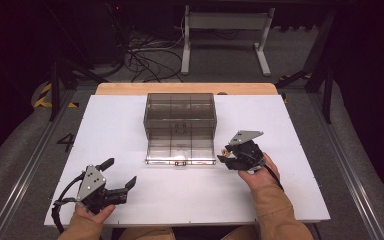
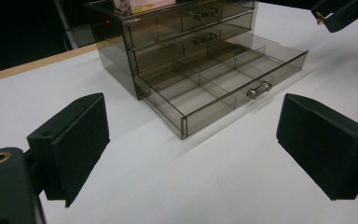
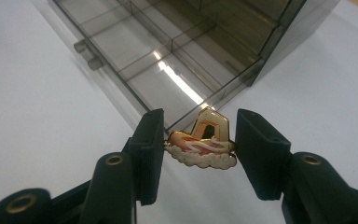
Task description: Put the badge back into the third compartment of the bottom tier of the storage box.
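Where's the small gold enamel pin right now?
The small gold enamel pin is clamped between the right gripper pads, just off the open bottom drawer of the smoky clear plastic drawer box.

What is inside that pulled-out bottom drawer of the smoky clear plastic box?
The pulled-out bottom drawer of the smoky clear plastic drawer box shows thin dividers and bare compartments, with nothing lying in them. Its rear part sits under the closed upper drawers, so that stretch shows only dimly.

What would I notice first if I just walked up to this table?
Probably the shiny gold pin, shaped like a little hat, pinched between the black jaws of the right gripper. Right behind it, mid-table, stands a smoky see-through drawer box with its bottom drawer pulled open.
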The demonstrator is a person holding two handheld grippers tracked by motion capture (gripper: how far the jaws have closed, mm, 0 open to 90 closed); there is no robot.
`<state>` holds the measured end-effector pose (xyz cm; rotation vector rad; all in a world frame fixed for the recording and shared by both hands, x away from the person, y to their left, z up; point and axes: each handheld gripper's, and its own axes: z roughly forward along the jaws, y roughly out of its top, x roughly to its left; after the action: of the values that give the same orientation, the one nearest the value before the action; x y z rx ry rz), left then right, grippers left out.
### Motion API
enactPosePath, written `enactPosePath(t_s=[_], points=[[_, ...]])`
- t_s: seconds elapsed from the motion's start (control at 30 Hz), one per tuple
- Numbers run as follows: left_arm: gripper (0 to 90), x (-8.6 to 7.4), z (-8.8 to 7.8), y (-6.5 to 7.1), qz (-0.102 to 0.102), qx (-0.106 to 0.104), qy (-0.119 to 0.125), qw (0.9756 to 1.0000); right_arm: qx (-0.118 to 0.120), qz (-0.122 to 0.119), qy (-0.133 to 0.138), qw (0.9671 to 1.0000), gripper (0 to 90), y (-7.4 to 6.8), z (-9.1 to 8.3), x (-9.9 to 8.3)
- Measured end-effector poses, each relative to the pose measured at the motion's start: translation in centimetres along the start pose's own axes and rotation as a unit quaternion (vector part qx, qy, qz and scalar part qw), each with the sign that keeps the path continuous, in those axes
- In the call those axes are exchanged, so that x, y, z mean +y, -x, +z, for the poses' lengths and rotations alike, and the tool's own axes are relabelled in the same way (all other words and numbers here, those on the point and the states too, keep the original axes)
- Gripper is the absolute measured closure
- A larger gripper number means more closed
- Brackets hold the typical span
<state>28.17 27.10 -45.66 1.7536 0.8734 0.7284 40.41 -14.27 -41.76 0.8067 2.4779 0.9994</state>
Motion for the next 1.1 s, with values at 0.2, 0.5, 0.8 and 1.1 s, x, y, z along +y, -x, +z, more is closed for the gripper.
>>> enactPosePath(t_s=[0.2, 0.5, 0.8, 1.1], points=[[9.7, 0.0, 0.0, 0.0, 0.000, 0.000, 0.000, 1.0000, 0.000, -0.001, 0.019, 0.9998, 53.7, -0.1, -0.2, 0.5], [9.7, -0.1, -0.2, 0.0, 0.000, 0.004, -0.003, 1.0000, -0.001, -0.009, 0.025, 0.9997, 53.7, -0.5, 0.1, 1.1], [9.6, -0.4, -0.7, 0.0, -0.003, 0.013, -0.004, 0.9999, 0.009, -0.014, 0.034, 0.9993, 53.7, -0.8, 0.9, 2.4], [9.6, -0.4, -0.6, 0.0, -0.004, 0.014, -0.007, 0.9999, 0.019, -0.021, 0.032, 0.9991, 53.6, -1.5, 2.3, 3.7]])
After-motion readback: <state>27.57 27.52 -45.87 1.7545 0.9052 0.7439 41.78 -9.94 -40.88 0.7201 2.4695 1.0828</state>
